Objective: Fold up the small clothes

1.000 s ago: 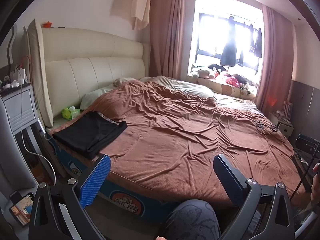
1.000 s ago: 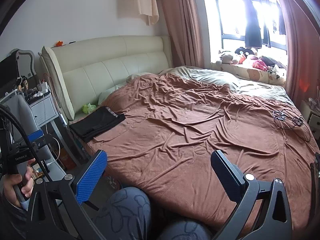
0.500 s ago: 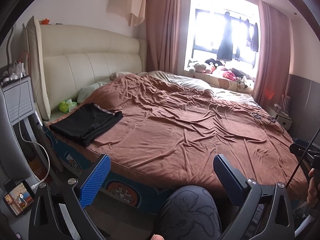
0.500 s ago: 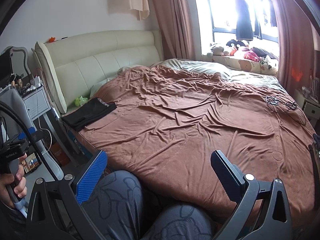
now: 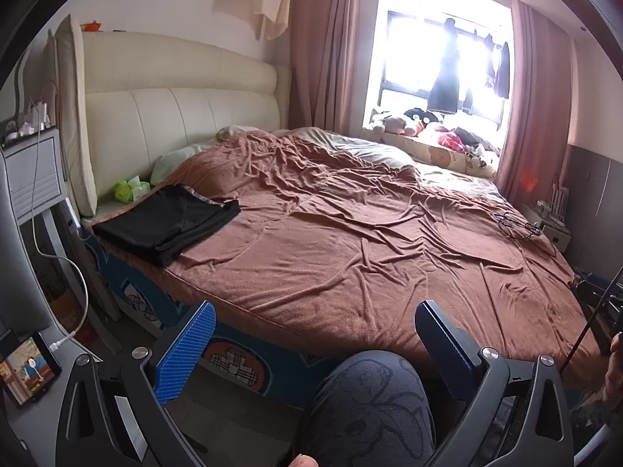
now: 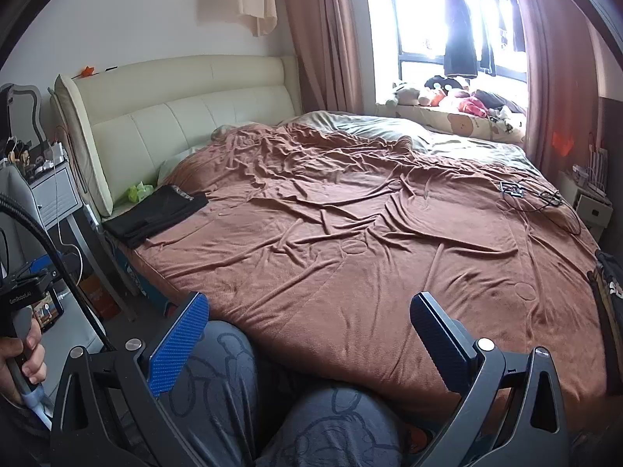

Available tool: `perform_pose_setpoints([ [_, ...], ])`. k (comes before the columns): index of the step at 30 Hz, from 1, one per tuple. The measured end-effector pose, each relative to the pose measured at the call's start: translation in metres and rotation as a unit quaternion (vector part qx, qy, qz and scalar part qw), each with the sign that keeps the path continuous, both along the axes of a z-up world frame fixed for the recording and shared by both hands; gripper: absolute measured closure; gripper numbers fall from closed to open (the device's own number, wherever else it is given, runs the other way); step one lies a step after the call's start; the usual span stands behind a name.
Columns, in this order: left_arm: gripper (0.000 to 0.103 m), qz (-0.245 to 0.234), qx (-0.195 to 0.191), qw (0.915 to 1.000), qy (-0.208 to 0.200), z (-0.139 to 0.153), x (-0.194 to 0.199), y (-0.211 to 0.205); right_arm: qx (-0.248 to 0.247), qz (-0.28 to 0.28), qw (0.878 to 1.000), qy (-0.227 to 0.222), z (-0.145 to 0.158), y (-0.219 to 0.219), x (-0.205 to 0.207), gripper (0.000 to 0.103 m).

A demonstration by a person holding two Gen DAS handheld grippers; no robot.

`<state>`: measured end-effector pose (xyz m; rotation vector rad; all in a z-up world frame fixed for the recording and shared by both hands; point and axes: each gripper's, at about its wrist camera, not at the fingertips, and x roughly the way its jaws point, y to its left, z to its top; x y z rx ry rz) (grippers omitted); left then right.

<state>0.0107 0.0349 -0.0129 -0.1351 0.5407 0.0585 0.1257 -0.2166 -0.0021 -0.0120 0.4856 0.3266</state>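
My left hand-held gripper (image 5: 315, 344) hangs released, its blue-padded fingers (image 5: 187, 348) spread wide with nothing between them, above my knee (image 5: 370, 401) in patterned grey trousers. My right hand-held gripper (image 6: 309, 336) is likewise spread and empty, over both my knees (image 6: 218, 373). At the left edge of the right wrist view my left hand (image 6: 19, 366) grips its handle. Just beyond the knees begins the bed (image 5: 233, 362), covered with a creased brown blanket (image 5: 350, 241). To my left, below the bed's edge, a small lit screen (image 5: 29, 367) sits with a white cable (image 5: 74, 280) running to it. Farther off, on the near left corner of the blanket by the headboard, lie the folded black clothes (image 5: 167, 223), well apart from both grippers. Just behind them is a green packet (image 5: 130, 190), then the cream headboard (image 5: 175, 116). On the far right of the blanket lies a tangle of dark cable (image 5: 518, 225). Farthest are the bright window (image 5: 440, 74), soft toys on its sill (image 5: 405, 122) and pink curtains (image 5: 323, 46).
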Motion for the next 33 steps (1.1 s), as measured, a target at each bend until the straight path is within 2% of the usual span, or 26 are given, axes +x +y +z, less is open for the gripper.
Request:
perform_pose_setpoints([
  [13, 0.000, -0.008, 0.005, 0.9998, -0.015, 0.015, -0.006, -0.008, 0.004, -0.004, 1.000, -0.005, -0.004, -0.011, -0.004, 0.000],
  [27, 0.000, -0.006, 0.005, 0.9998, -0.020, 0.017, -0.007, -0.010, -0.008, -0.014, 1.000, -0.006, -0.003, -0.014, -0.002, 0.000],
  [33, 0.000, -0.007, 0.004, 0.9997, -0.022, 0.018, -0.007, -0.011, 0.005, -0.008, 1.000, 0.000, -0.001, -0.016, 0.002, 0.000],
])
